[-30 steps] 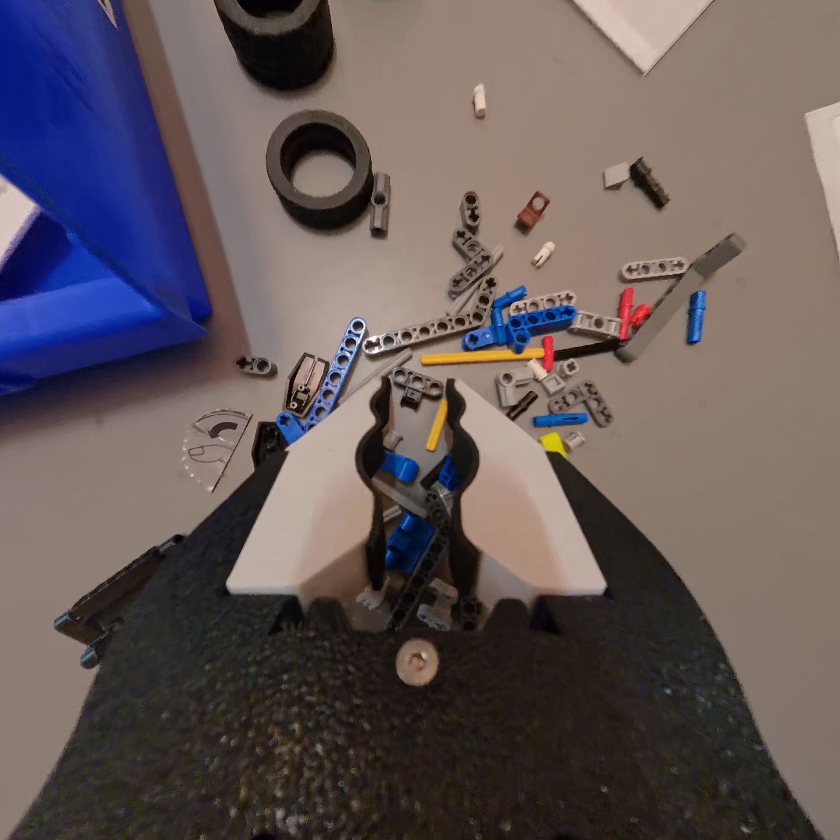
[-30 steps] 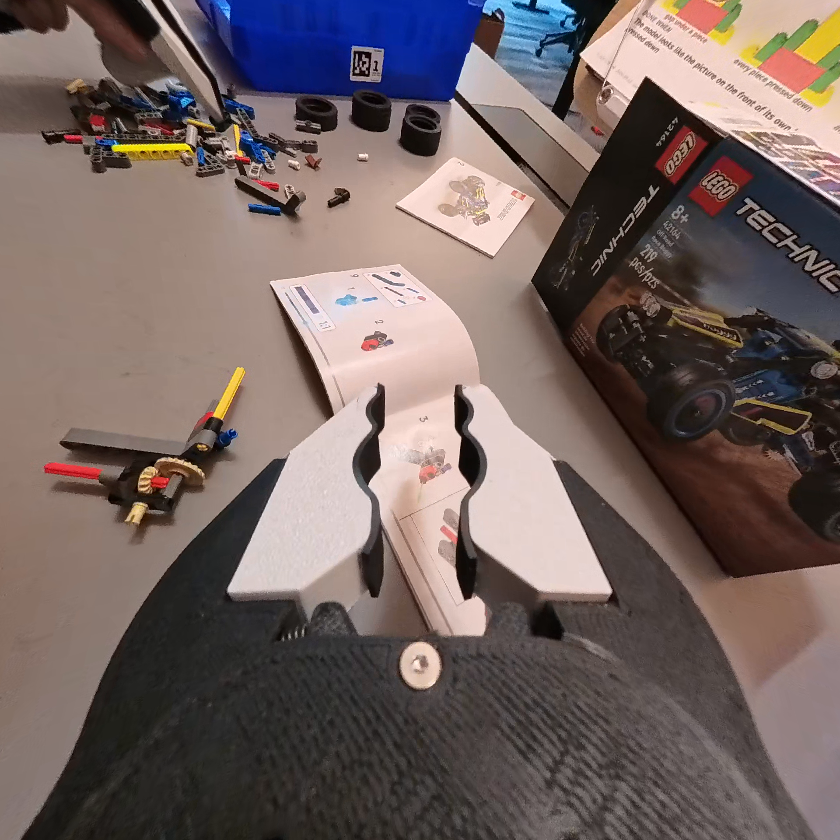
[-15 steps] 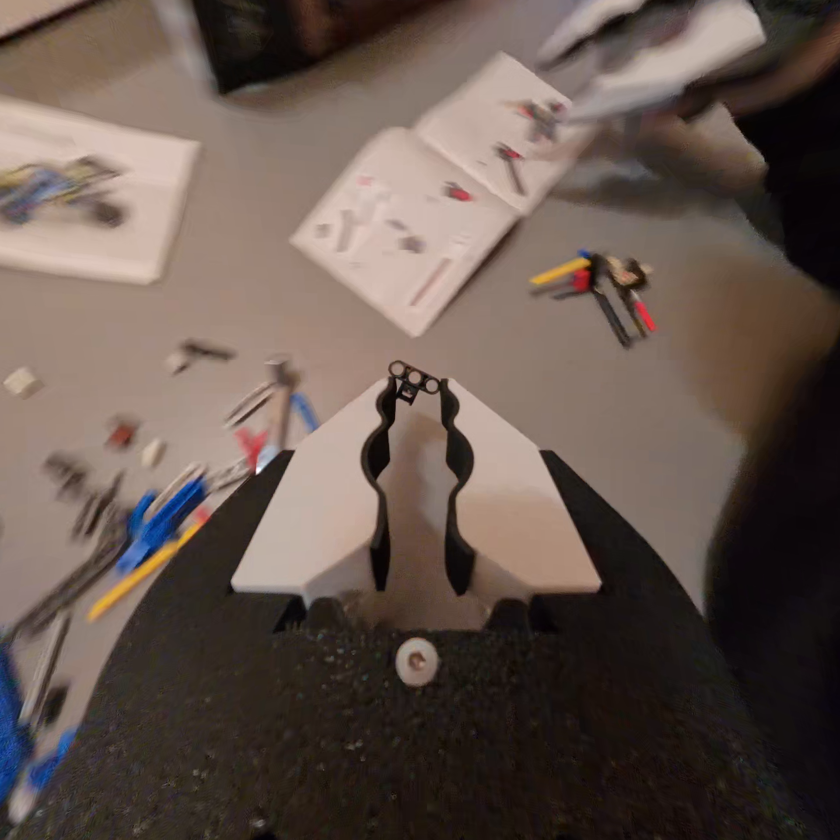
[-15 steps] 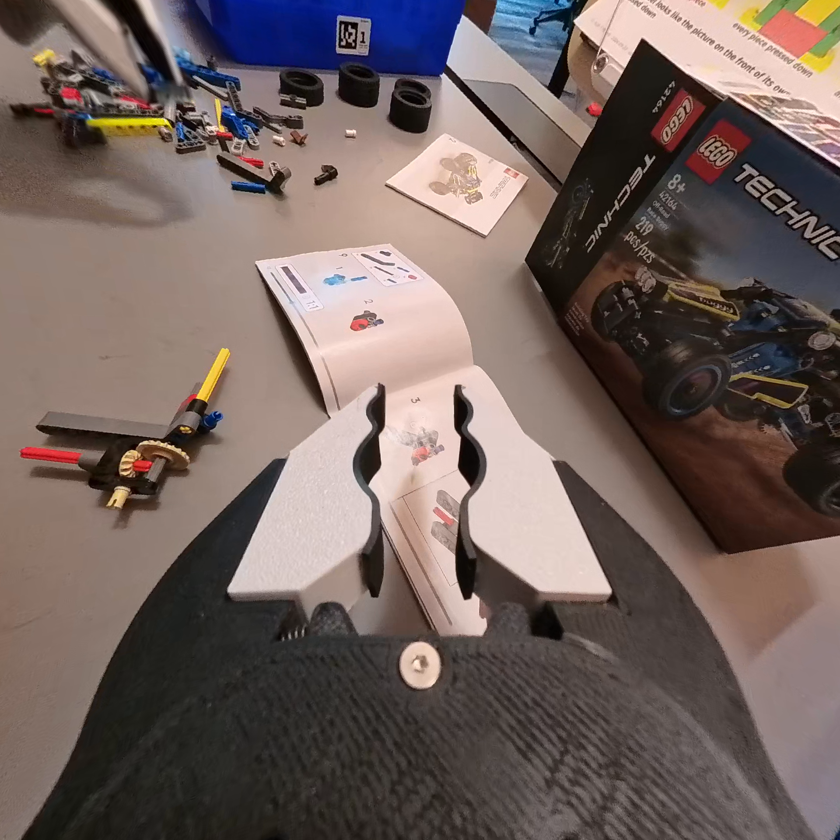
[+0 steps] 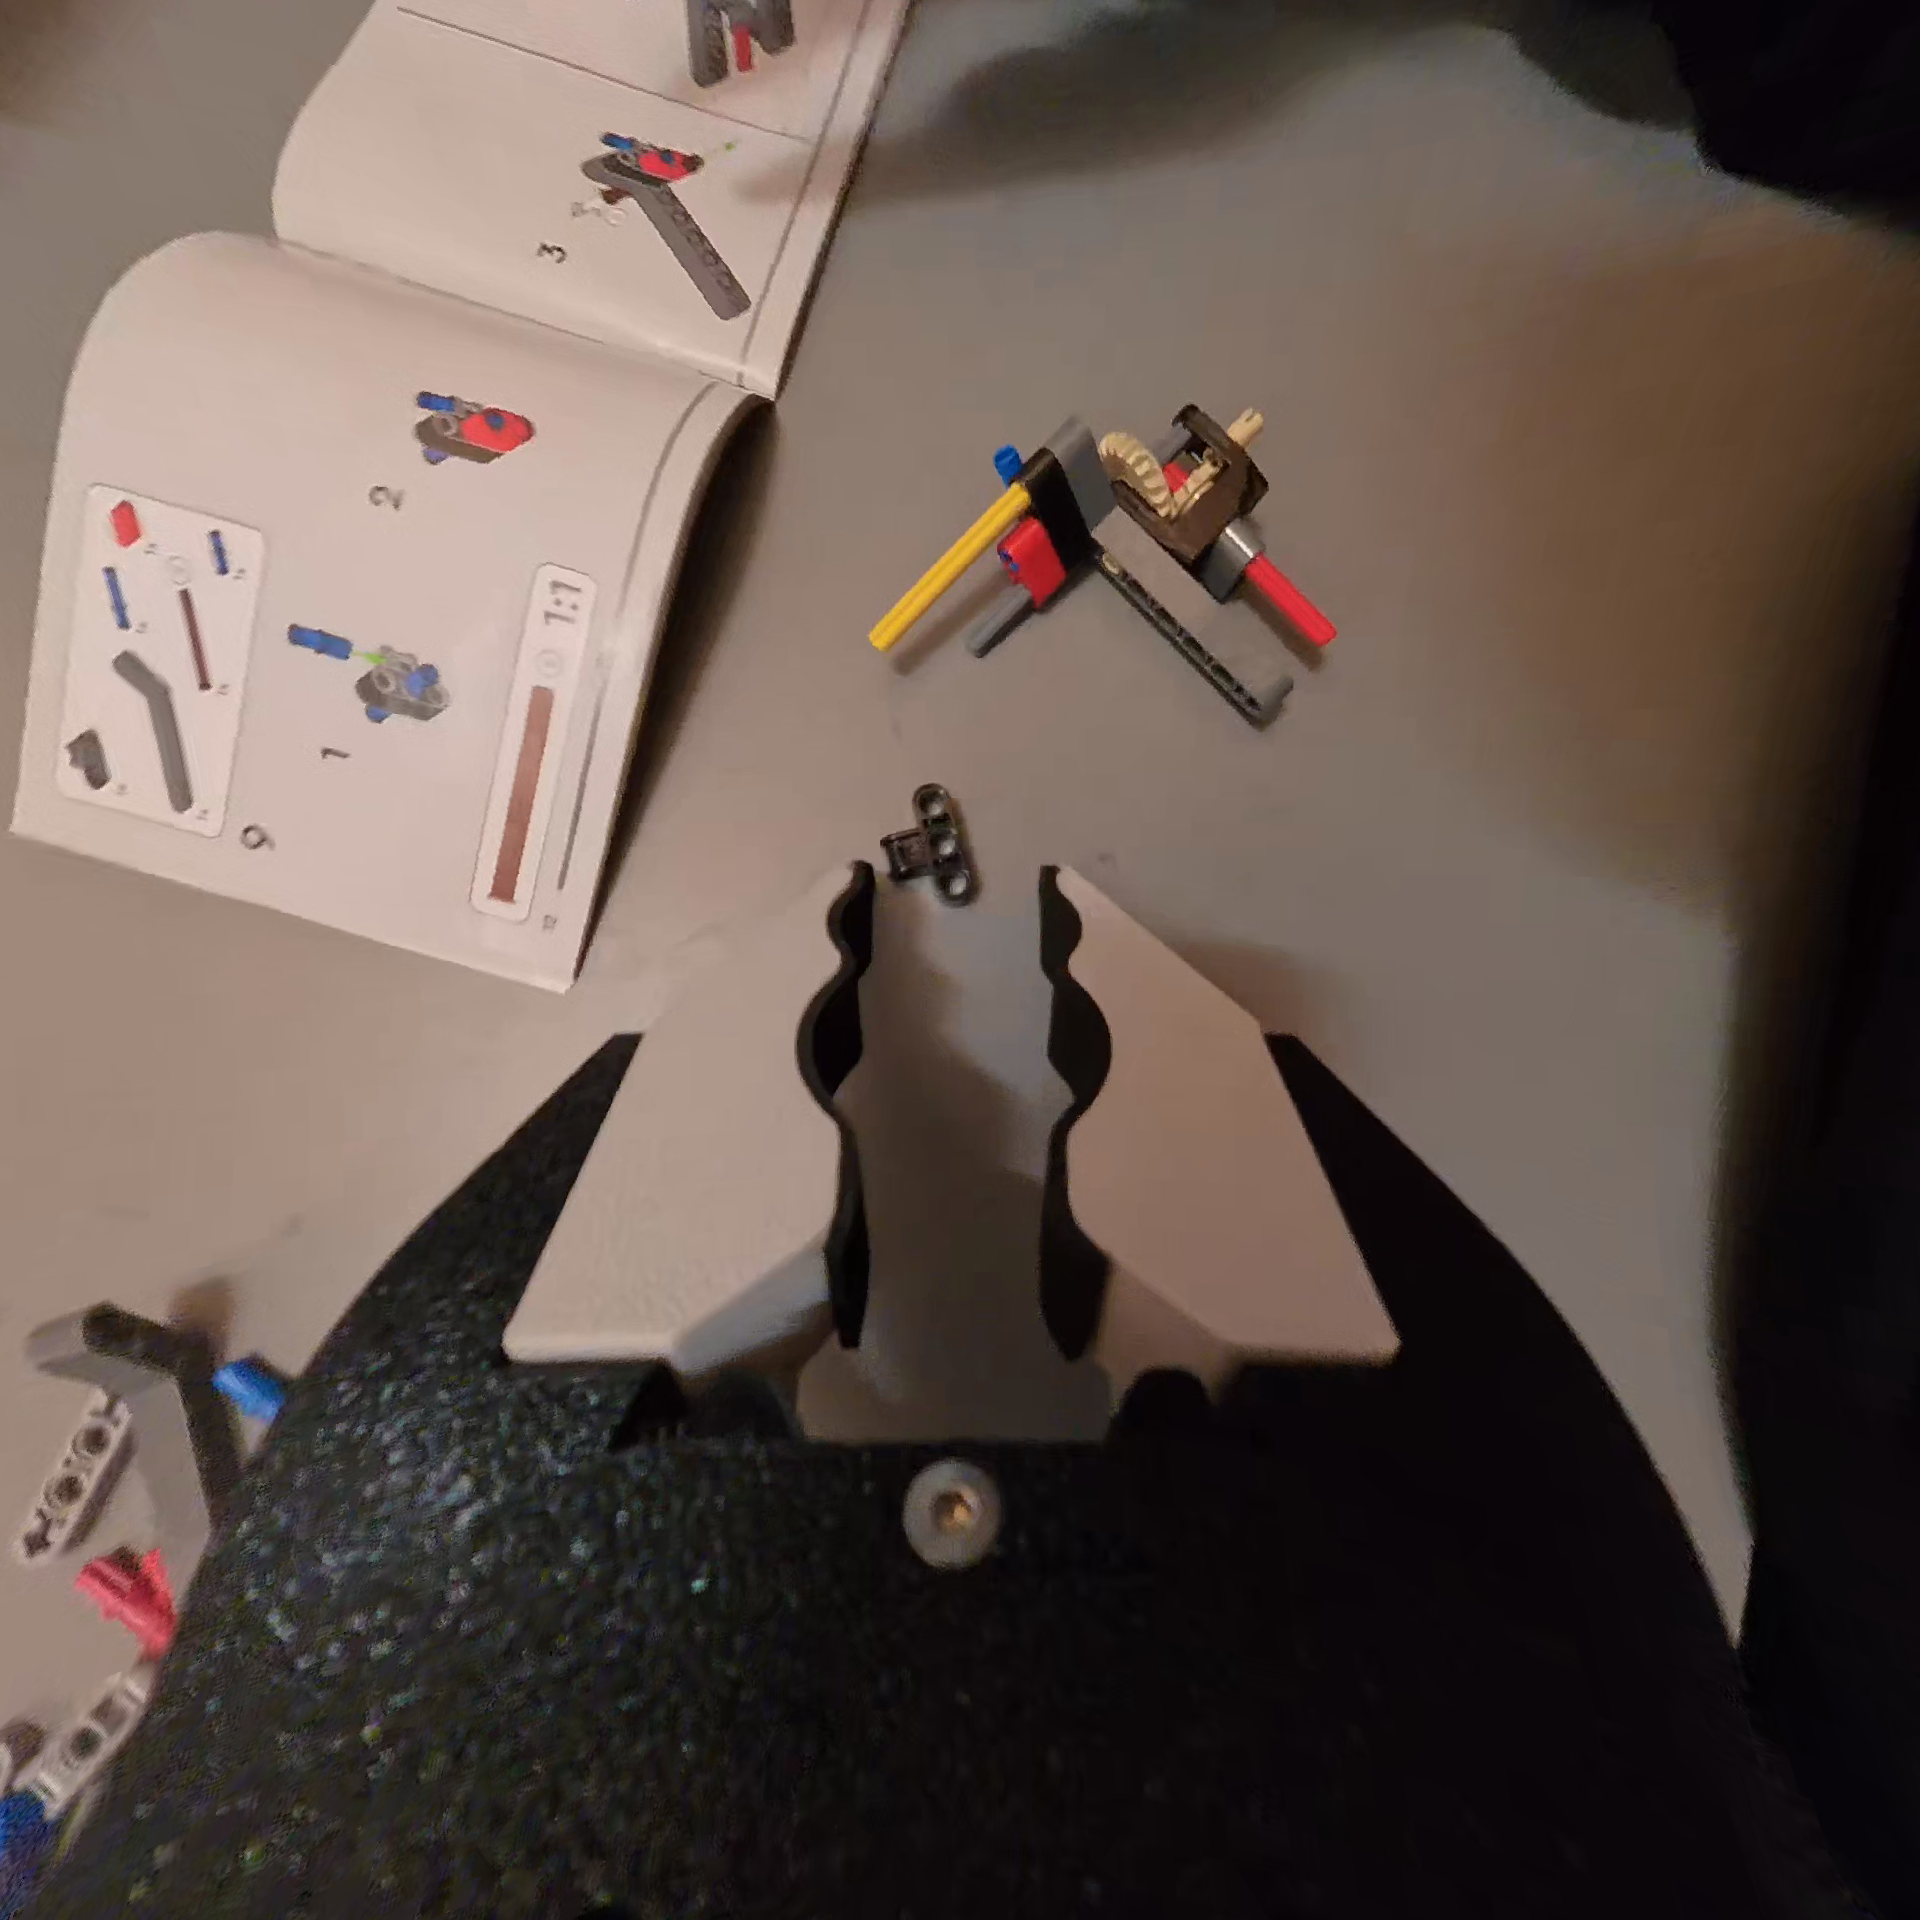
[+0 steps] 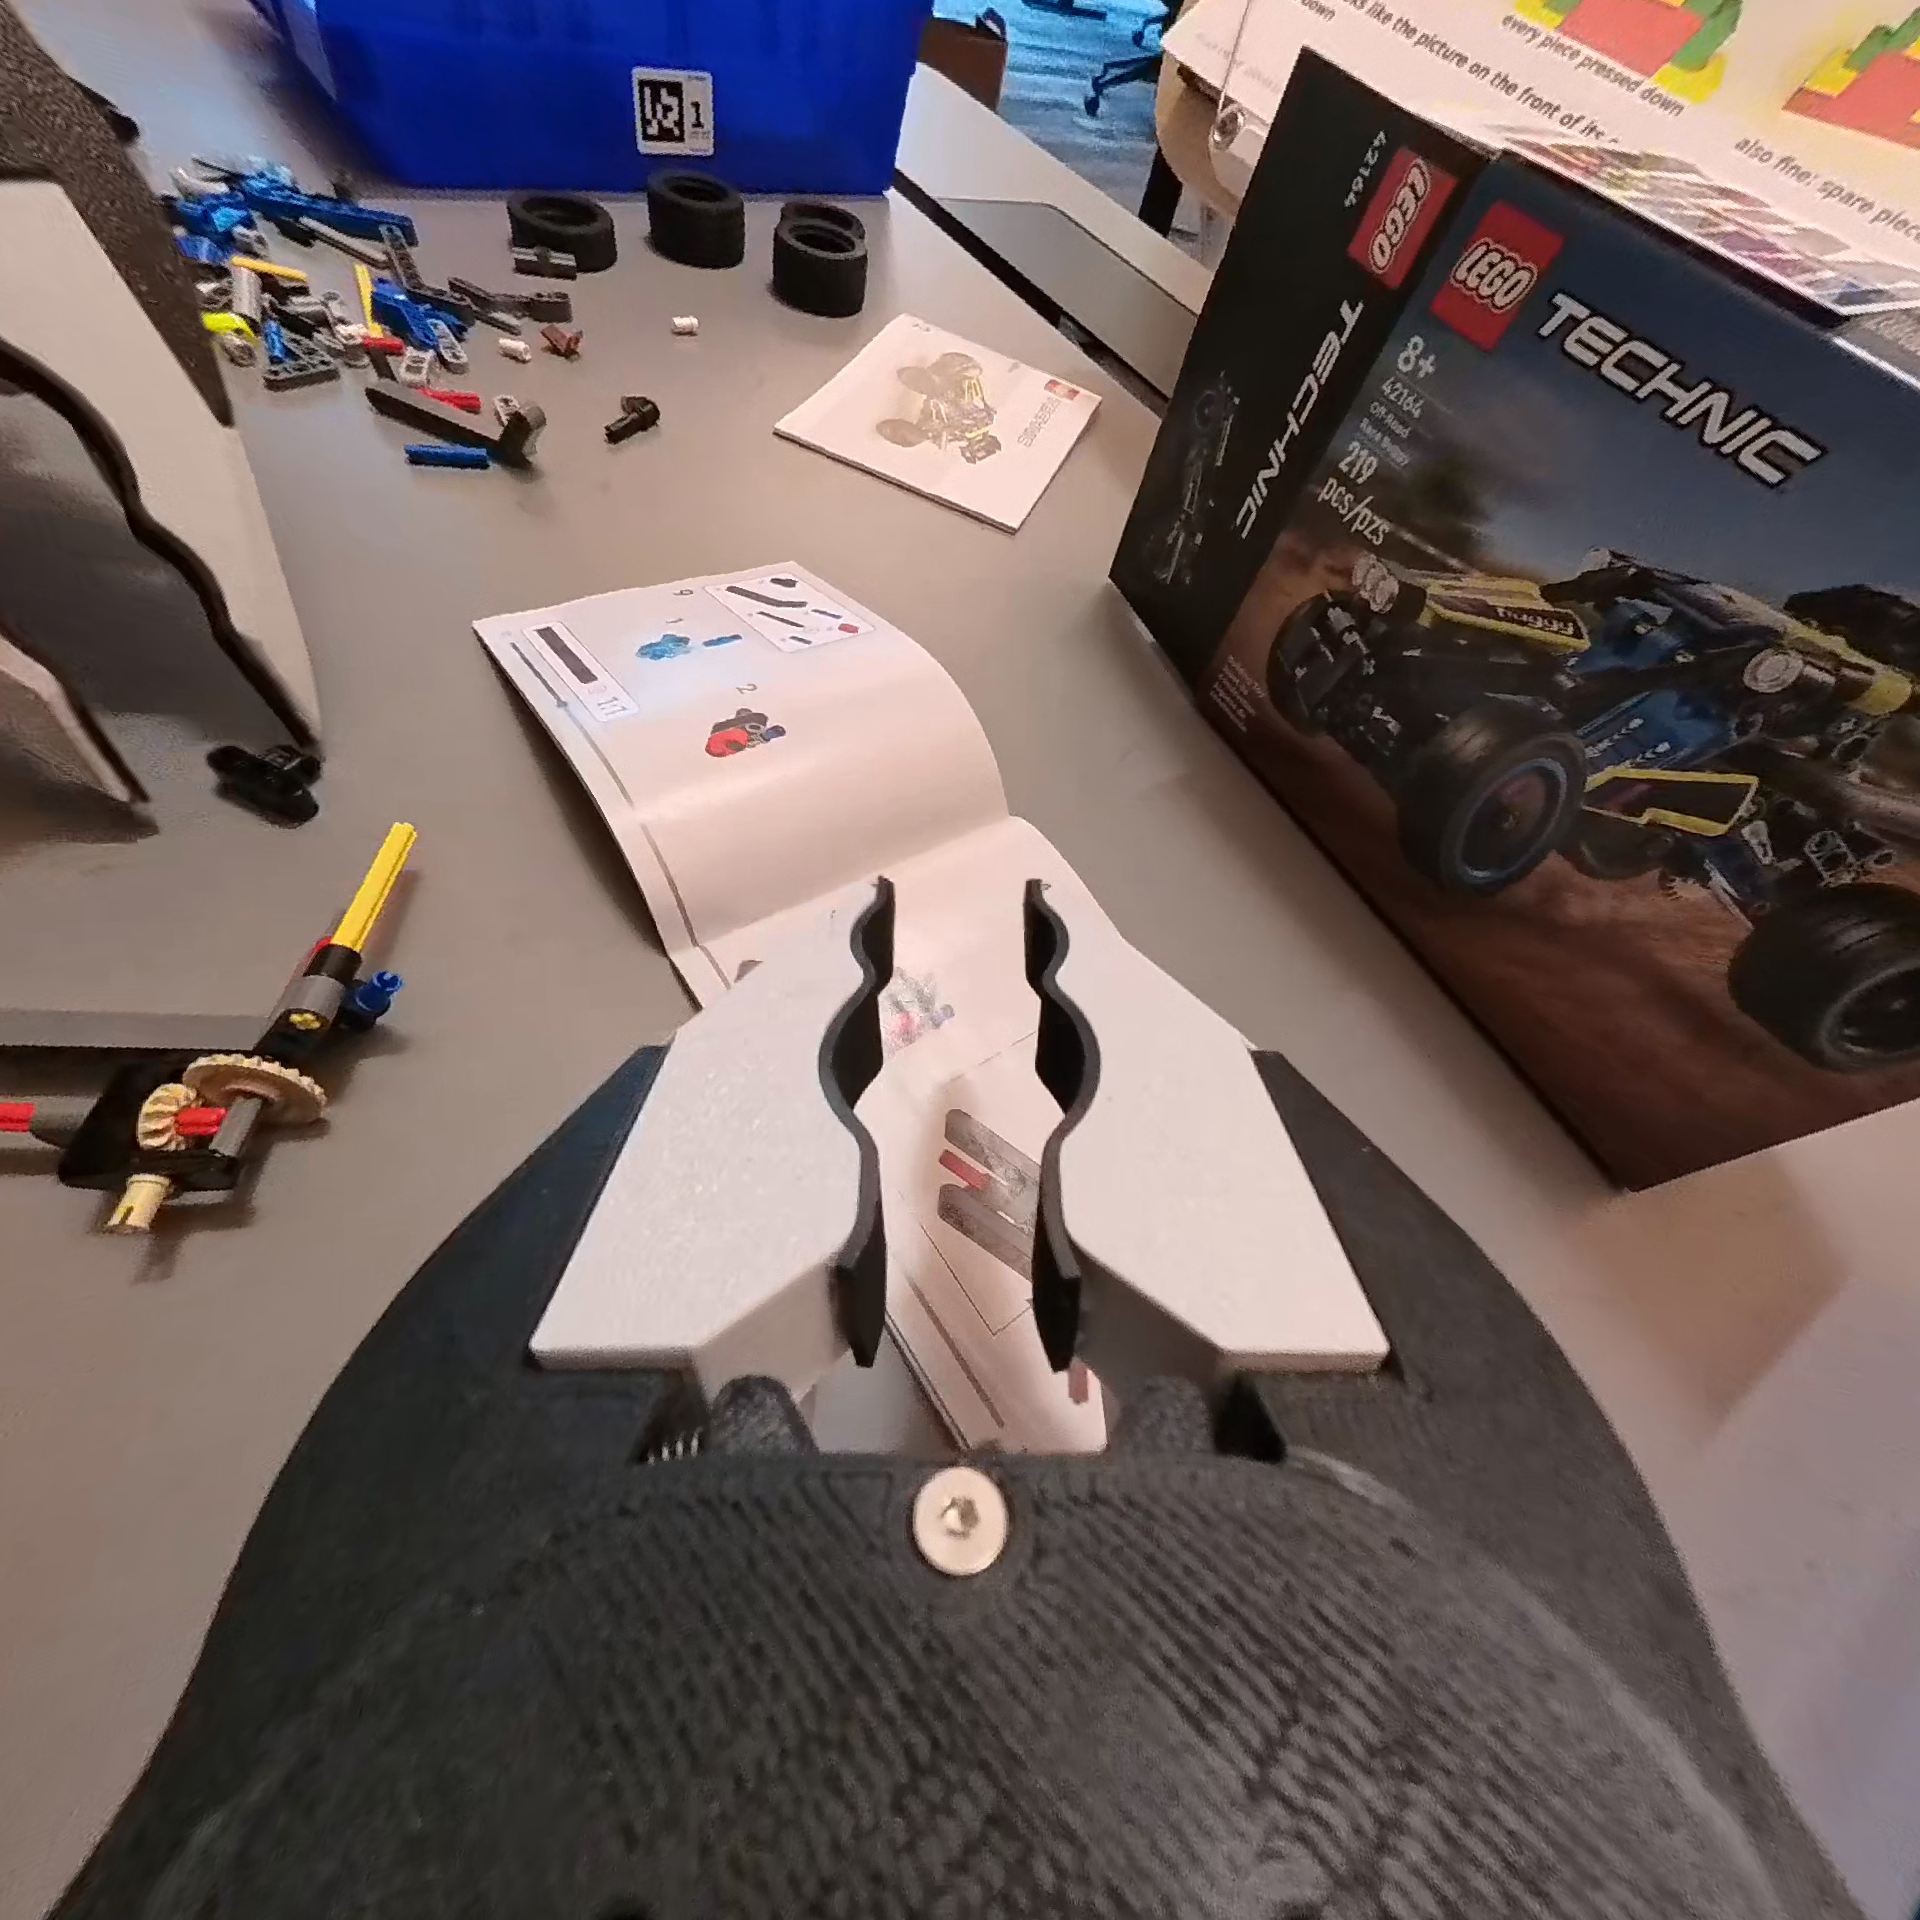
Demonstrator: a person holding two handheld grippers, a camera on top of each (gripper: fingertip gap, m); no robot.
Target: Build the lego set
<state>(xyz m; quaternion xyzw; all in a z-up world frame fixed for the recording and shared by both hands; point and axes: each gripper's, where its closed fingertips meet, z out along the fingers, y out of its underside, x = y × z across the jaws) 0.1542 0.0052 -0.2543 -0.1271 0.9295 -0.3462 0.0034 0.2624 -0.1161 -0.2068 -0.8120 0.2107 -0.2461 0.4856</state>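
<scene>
My left gripper [image 5: 951, 878] is open and empty, low over the grey table. A small black three-hole connector [image 5: 932, 844] lies on the table just ahead of its fingertips; it also shows in the right wrist view [image 6: 265, 774], under the left gripper [image 6: 135, 520]. The partly built assembly [image 5: 1122, 540], with yellow and red axles, tan gears and a grey beam, lies just beyond the connector, and at the left of the right wrist view [image 6: 208, 1091]. My right gripper [image 6: 958, 894] is open and empty, hovering over the open instruction booklet [image 6: 790, 748].
The booklet [image 5: 416, 520] lies left of the assembly. A pile of loose pieces [image 6: 312, 301], three black tyres [image 6: 686, 218] and a blue bin [image 6: 623, 83] are at the back. A small leaflet [image 6: 940, 416] and the set's box [image 6: 1558, 623] stand to the right. The grippers' ends are close to 15 centimetres from one another.
My left gripper swung from the pile of pieces to beside the assembly with the black connector at its tips, then opened and left it on the table. The right gripper barely moved.
</scene>
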